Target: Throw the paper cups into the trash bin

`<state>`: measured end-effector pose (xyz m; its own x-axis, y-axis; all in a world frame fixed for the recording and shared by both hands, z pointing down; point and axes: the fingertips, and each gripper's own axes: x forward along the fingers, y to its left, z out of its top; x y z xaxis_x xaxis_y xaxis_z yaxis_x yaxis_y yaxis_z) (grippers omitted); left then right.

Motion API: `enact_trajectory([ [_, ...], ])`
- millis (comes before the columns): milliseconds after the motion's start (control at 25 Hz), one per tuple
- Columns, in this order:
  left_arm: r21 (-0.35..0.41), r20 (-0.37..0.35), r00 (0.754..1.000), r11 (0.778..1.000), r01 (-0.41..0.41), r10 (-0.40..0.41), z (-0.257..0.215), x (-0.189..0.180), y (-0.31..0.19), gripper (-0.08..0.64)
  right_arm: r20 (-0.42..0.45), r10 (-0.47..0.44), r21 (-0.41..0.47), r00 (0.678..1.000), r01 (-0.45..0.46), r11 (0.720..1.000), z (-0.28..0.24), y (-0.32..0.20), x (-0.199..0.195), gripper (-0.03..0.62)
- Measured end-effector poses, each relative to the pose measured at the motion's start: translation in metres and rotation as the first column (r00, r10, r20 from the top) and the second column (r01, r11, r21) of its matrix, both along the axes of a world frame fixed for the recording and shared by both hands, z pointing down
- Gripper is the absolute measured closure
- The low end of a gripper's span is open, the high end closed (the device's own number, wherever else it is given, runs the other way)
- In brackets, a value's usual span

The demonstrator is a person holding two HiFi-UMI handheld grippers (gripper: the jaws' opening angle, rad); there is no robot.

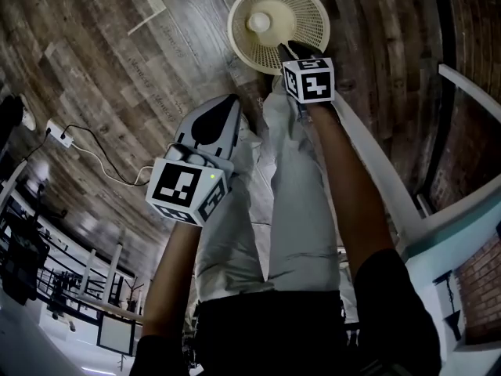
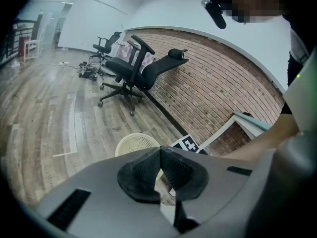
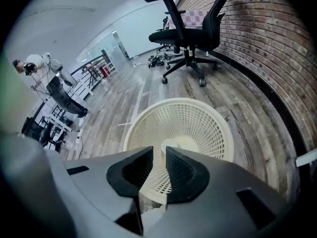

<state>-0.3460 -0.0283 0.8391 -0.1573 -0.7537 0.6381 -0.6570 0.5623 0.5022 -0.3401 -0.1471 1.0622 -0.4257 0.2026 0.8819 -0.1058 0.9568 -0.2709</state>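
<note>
Fingers (image 3: 133,171) of your right gripper (image 3: 159,157) stood a narrow gap apart with nothing between them. Through that gap you looked down into the trash bin (image 3: 218,125), a cream mesh basket standing upright on the wooden floor (image 3: 124,98). One paper cup (image 3: 170,144) sat at the bottom of the bin, white against the mesh, below the fingertips and touching neither of them. Your left gripper (image 2: 160,151) had its fingers closed tip to tip and held nothing. In its own view the bin showed just past the left finger, with the marker cube (image 2: 188,144) of your right gripper beside it. From the head view your right gripper hung over the near rim of the bin at the end of your outstretched arm, while your left gripper pointed down over the floor, nearer to you and apart from the bin. Beyond the bin a black office chair (image 3: 190,29) stood close to the brick wall (image 3: 267,43). Off to your left a power strip (image 1: 61,134) lay on the floor with its cable trailing away. Far across the room a person (image 3: 37,63) was visible, too small to make out further.
</note>
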Motion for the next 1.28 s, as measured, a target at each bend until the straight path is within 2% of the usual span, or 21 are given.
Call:
enact_trajectory([
  [120,0.008,0.014,1.0,1.0,0.003,-0.003,-0.019,-0.002,0.003,0.552,0.01,0.004,0.002,1.0,-0.004,1.0,-0.023,0.001,0.003,0.514],
  [320,0.021,0.046,0.999,1.0,-0.001,0.0,-0.054,-0.006,0.006,0.552,0.061,-0.009,0.033,0.998,0.007,0.999,-0.073,0.004,0.0,0.584],
  [560,0.037,0.075,0.997,0.999,-0.003,0.0,-0.109,-0.002,0.014,0.552,0.125,-0.023,0.038,0.992,0.019,0.999,-0.155,0.013,-0.002,0.588],
  [680,0.036,0.097,0.995,0.999,-0.009,0.005,-0.142,0.004,0.02,0.552,0.177,-0.062,0.051,0.982,0.054,0.997,-0.21,0.018,-0.004,0.588],
  [960,0.056,0.18,0.984,0.998,-0.003,-0.007,-0.222,0.004,0.032,0.552,0.335,-0.106,0.062,0.936,0.09,0.994,-0.347,0.031,-0.015,0.588],
  [1120,0.077,0.241,0.97,0.997,-0.015,-0.005,-0.266,0.003,0.031,0.552,0.431,-0.087,0.046,0.898,0.075,0.996,-0.422,0.041,-0.011,0.588],
  [1280,0.129,0.29,0.957,0.991,-0.037,-0.002,-0.314,0.0,0.022,0.552,0.514,-0.099,0.057,0.852,0.081,0.995,-0.491,0.042,-0.012,0.588],
])
